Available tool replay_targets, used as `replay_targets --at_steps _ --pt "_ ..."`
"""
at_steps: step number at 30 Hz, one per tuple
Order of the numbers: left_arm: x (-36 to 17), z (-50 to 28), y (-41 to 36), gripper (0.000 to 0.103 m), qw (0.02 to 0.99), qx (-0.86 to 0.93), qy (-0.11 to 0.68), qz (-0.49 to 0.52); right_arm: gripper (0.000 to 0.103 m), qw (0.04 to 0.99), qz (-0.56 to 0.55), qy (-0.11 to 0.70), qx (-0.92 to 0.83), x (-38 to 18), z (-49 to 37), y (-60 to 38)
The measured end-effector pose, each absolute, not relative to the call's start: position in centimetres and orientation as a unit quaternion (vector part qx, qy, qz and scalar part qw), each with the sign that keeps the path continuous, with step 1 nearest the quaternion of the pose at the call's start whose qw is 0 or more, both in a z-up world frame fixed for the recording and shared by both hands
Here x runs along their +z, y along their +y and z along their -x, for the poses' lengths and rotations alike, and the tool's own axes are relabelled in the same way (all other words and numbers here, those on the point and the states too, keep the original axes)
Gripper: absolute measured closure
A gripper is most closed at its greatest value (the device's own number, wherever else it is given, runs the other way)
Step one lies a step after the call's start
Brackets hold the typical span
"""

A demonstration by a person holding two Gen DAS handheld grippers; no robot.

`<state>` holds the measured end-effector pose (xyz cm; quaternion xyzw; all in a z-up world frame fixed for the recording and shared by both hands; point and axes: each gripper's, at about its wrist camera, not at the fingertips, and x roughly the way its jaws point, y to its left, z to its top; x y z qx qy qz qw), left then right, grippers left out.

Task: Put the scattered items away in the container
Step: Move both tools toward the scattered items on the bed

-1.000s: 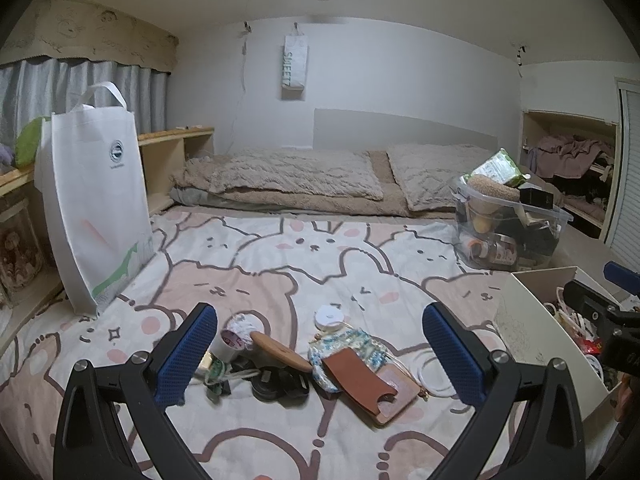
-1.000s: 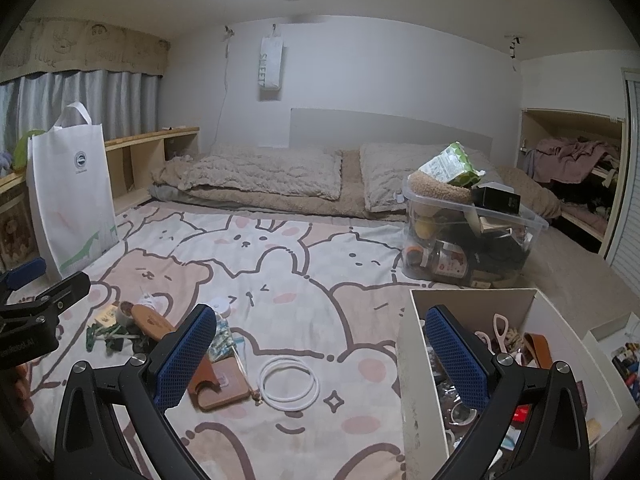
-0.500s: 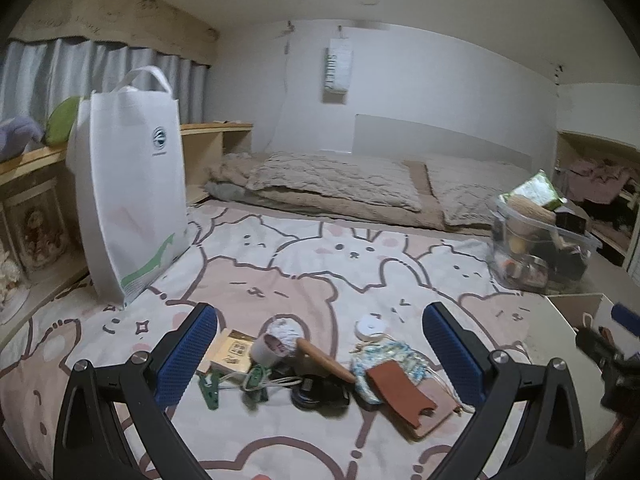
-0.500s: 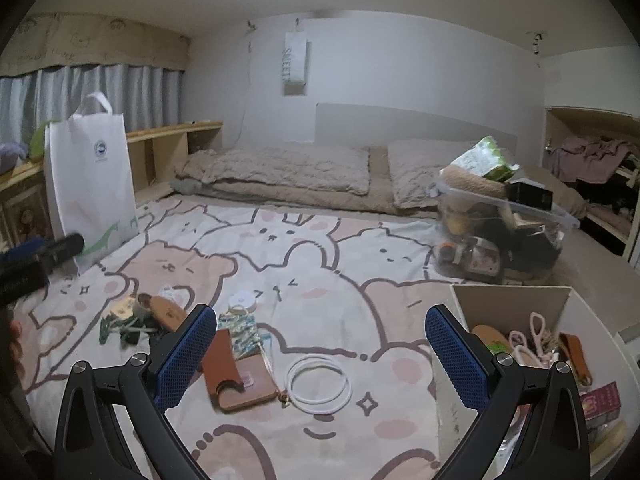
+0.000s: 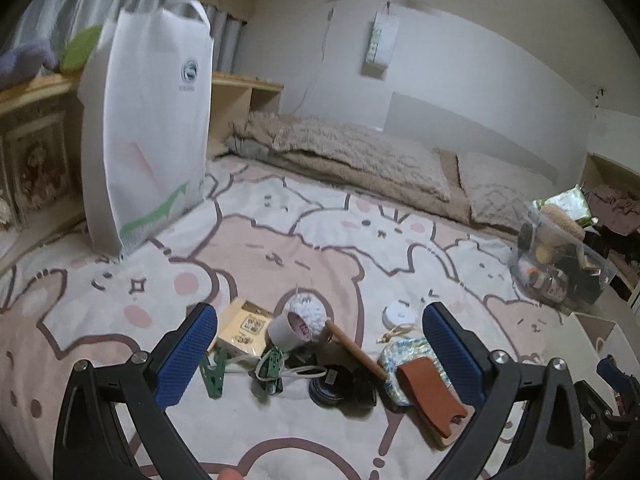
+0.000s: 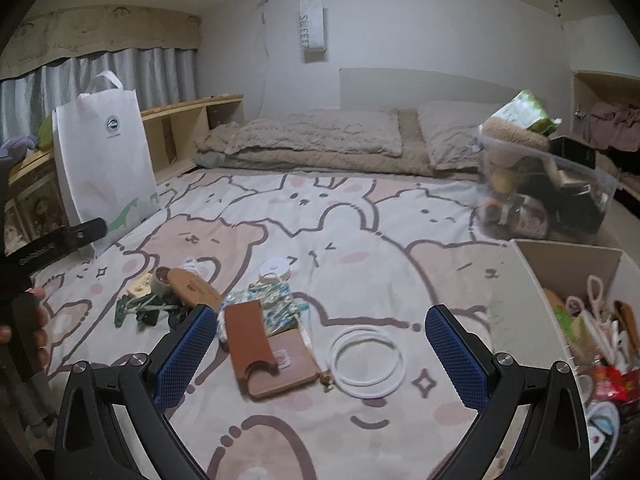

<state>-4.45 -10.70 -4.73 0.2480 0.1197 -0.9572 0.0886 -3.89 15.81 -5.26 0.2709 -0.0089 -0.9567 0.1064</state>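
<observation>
Left hand-held gripper (image 5: 316, 344) has swung in low over the clutter around the cup (image 5: 289, 330), right hand-held gripper (image 6: 316, 346) over the ring (image 6: 366, 358), both wide apart, empty — pickups look imminent.

bare bedspread (image 6: 360, 216) beyond the clutter; white tote bag (image 5: 148, 128) blocks far left.
</observation>
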Motion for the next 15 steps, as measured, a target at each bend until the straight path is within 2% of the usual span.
replay_targets --at_steps 12,15 --pt "-9.5 7.9 -12.1 0.001 0.113 -0.939 0.135 -0.296 0.000 0.132 -0.314 -0.027 -0.940 -9.3 5.9 14.0" --pt "-10.7 8.6 -12.6 0.017 0.110 -0.931 0.143 -0.319 0.000 0.128 -0.328 -0.023 -0.936 -10.3 6.3 13.5"
